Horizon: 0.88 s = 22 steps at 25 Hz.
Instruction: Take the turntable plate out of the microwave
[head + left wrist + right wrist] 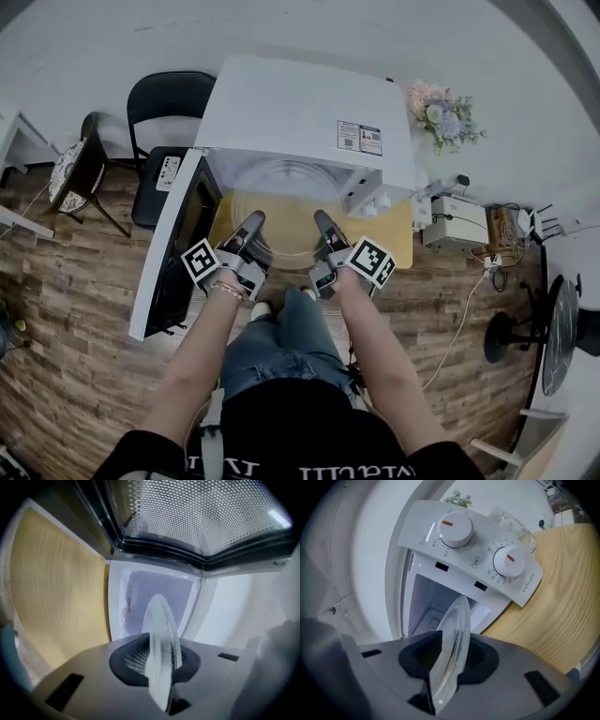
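Turntable plate (281, 230), clear glass, is clamped at its near rim by both grippers. In the left gripper view the jaws of the left gripper (159, 667) are nearly together, their dark pads pressing on the rim, which runs edge-on between them. The right gripper (447, 660) has its jaws a little wider, and its pads also grip the glass, one on each face.

From the head view the two grippers sit side by side on the plate's near edge, left one at the left, each with its marker cube toward the person's hands. The plate lies roughly level above the wooden tabletop (398, 239), between the tabletop's front edge and the mouth of the microwave (300, 103), with its far rim at the opening of the cavity.

The microwave is white and stands toward the back edge of the tabletop. Its door (173, 253) is swung fully open past the tabletop's left edge, and its perforated window fills the top of the left gripper view. The control panel (473, 559), to the right of the cavity, carries two white dials with orange marks.
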Each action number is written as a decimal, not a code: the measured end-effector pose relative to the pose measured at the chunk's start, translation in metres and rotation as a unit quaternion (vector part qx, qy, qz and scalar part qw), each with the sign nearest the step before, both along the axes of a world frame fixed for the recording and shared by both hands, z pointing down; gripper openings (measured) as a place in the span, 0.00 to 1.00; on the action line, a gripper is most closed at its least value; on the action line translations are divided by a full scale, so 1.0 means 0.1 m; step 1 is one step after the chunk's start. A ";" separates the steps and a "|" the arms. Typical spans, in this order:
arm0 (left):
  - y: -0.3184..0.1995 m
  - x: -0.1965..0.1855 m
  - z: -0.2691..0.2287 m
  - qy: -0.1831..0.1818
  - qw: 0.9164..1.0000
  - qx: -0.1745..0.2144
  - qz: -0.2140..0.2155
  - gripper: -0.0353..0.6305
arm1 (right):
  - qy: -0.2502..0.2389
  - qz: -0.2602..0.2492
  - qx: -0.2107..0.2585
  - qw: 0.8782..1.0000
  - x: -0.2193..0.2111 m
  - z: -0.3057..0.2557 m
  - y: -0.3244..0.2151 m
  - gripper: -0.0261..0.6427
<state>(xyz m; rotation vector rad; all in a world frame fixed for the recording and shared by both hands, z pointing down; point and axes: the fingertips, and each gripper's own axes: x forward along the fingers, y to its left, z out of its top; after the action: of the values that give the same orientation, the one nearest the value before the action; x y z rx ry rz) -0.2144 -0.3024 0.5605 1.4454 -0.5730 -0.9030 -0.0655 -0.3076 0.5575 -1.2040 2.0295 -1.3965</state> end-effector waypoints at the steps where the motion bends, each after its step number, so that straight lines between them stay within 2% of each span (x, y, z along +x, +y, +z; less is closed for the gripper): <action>1: 0.01 0.01 -0.01 -0.004 1.000 0.004 0.003 0.11 | 0.006 -0.002 0.005 1.000 0.00 -0.01 0.02 0.20; 8: 0.09 0.02 -0.04 -0.032 0.999 0.017 -0.013 0.11 | 0.065 -0.020 0.048 0.997 0.01 -0.13 0.10 0.21; 13: 0.27 0.06 -0.14 -0.084 0.995 0.041 -0.028 0.11 | 0.102 -0.047 0.075 0.991 0.02 -0.24 0.25 0.22; 18: 0.53 0.13 -0.28 -0.142 0.987 0.072 -0.029 0.11 | 0.131 -0.079 0.096 0.984 0.07 -0.35 0.47 0.24; 22: 0.71 0.16 -0.34 -0.213 0.973 0.091 -0.015 0.13 | 0.153 -0.096 0.116 0.977 0.08 -0.45 0.63 0.25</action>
<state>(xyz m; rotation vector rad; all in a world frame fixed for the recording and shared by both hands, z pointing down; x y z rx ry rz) -0.1983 -0.2318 0.5266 1.8184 -0.8474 -0.6805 -0.0573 -0.2444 0.5121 -1.2037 2.5003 -1.0639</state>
